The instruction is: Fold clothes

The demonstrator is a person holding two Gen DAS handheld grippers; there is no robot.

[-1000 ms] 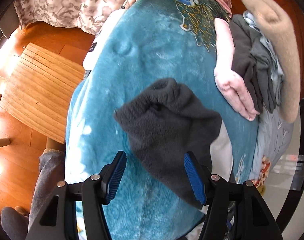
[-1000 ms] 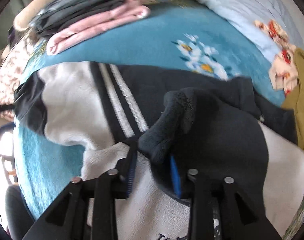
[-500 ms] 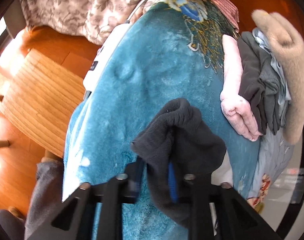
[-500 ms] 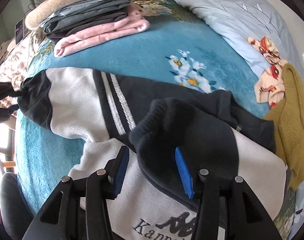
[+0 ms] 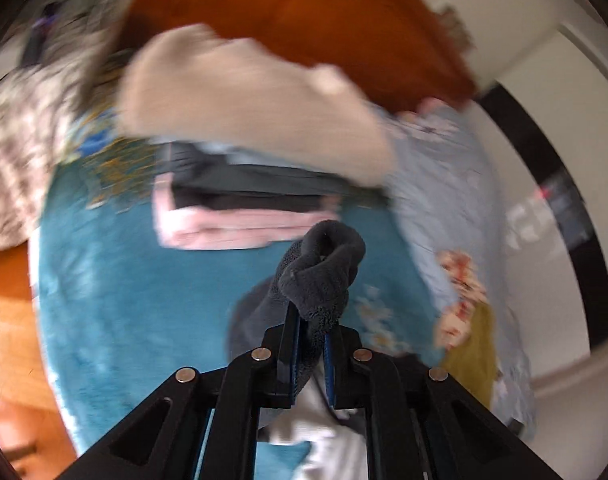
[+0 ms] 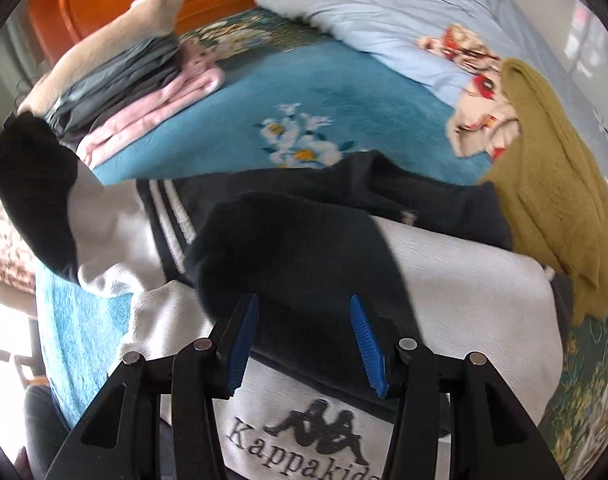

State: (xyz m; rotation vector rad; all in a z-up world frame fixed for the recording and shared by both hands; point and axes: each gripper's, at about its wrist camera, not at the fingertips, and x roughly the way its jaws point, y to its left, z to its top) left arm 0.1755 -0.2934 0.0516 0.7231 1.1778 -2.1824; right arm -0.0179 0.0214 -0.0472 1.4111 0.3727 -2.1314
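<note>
A white and black sweatshirt [image 6: 464,280] with a printed logo lies on the blue blanket [image 6: 324,92]. My left gripper [image 5: 312,332] is shut on the dark grey cuff [image 5: 324,268] of one sleeve and holds it up above the bed. In the right wrist view that raised sleeve [image 6: 35,184] shows at the far left. The other dark sleeve [image 6: 295,248] lies folded across the white body. My right gripper [image 6: 304,312] hangs open just above it, and neither blue pad touches the cloth.
A stack of folded clothes [image 6: 143,92], pink, grey and beige, sits at the back by the orange headboard [image 6: 103,0]. A mustard knit garment [image 6: 552,184] lies to the right on a light blue quilt [image 6: 384,12]. Wooden floor [image 5: 3,320] lies past the bed's left edge.
My left gripper closed on the cuff, then rose and rolled, swinging toward the headboard. My right gripper let go of the other sleeve, opened wider and drew back a little.
</note>
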